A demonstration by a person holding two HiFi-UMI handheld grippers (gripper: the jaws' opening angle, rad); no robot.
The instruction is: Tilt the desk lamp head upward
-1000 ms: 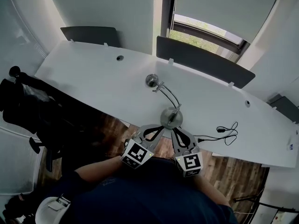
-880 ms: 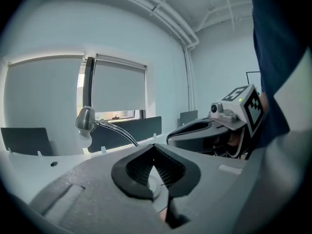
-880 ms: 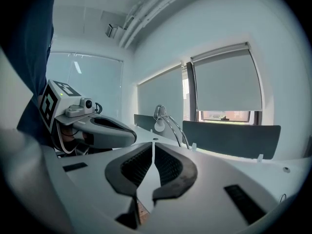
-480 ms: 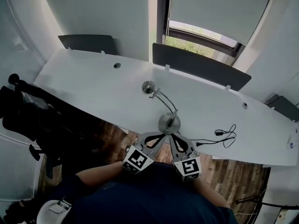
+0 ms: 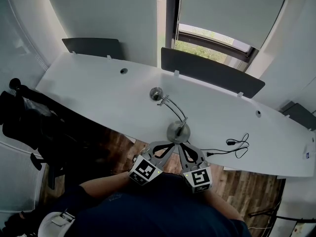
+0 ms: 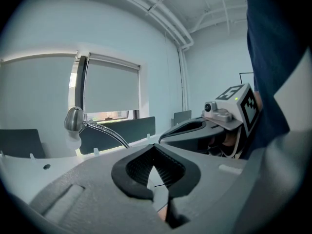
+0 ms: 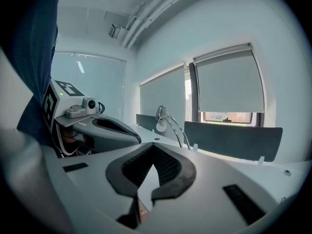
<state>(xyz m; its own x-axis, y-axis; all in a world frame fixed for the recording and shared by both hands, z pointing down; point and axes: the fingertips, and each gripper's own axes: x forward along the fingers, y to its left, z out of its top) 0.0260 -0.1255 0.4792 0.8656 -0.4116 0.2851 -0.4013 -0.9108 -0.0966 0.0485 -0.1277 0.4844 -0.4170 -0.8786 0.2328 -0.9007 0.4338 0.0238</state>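
Left gripper (image 5: 170, 145) (image 6: 155, 148): my jaws are pressed together with nothing between them; right gripper (image 5: 182, 145) (image 7: 154, 147): same, tips together and empty; both sit side by side at the near edge of the white desk (image 5: 98, 83), tips pointing at the desk lamp (image 5: 177, 130), just beside its round base; I cannot tell if they touch it. The lamp head (image 5: 157, 93) (image 6: 74, 119) (image 7: 161, 113) is chrome and sits at the far end of a curved 2-rod arm, well apart from both grippers. Each gripper's marker cube (image 5: 146, 169) carries a black-and-white square pattern. A black cable (image 5: 239, 143) lies right of the base; a small label (image 5: 307, 155) at the desk's right end is too small to read; 2 dark divider panels (image 5: 212, 65) stand along the far edge.
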